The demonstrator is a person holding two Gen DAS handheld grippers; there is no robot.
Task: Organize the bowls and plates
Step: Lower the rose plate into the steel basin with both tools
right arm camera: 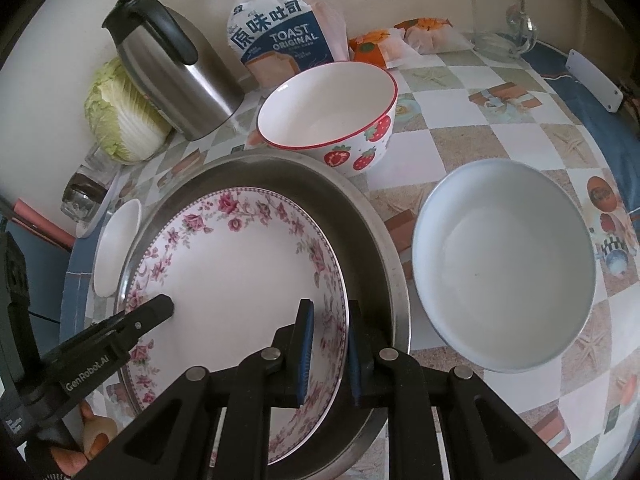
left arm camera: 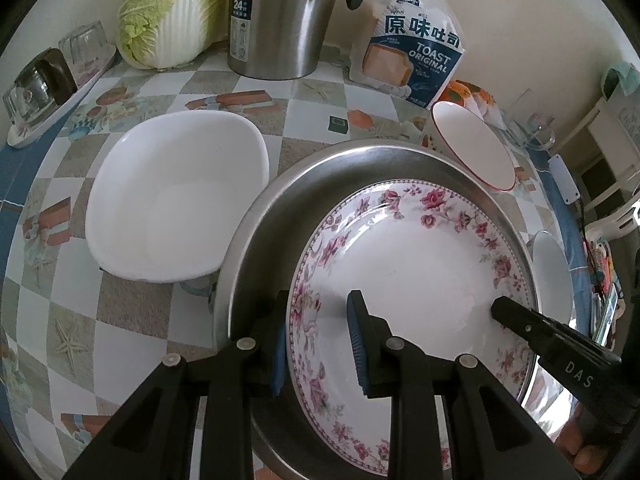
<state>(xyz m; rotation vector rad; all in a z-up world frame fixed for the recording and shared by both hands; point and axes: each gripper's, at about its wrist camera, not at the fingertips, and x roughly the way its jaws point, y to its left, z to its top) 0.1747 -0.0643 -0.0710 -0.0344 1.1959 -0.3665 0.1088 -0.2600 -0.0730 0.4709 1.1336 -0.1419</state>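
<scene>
A white plate with a pink flower rim [left arm camera: 404, 276] [right arm camera: 240, 276] lies in a round steel pan [left arm camera: 320, 184] [right arm camera: 360, 224]. My left gripper [left arm camera: 318, 346] straddles the plate's left rim, one pad outside and one inside, a gap still showing. My right gripper [right arm camera: 326, 354] straddles the plate's right rim and looks closed on it. A white squarish bowl [left arm camera: 176, 196] [right arm camera: 116, 248] sits left of the pan. A strawberry bowl [right arm camera: 328, 112] [left arm camera: 472, 144] stands behind it. A plain white round bowl [right arm camera: 504, 264] [left arm camera: 552, 276] sits to the right.
Along the wall stand a steel thermos jug [left arm camera: 280, 16] [right arm camera: 172, 68], a napa cabbage [left arm camera: 168, 12] [right arm camera: 116, 116] and a toast bag [left arm camera: 416, 44] [right arm camera: 280, 36]. Upturned glasses sit on a tray [left arm camera: 44, 84] at left. A glass mug [right arm camera: 504, 24] stands at the far right.
</scene>
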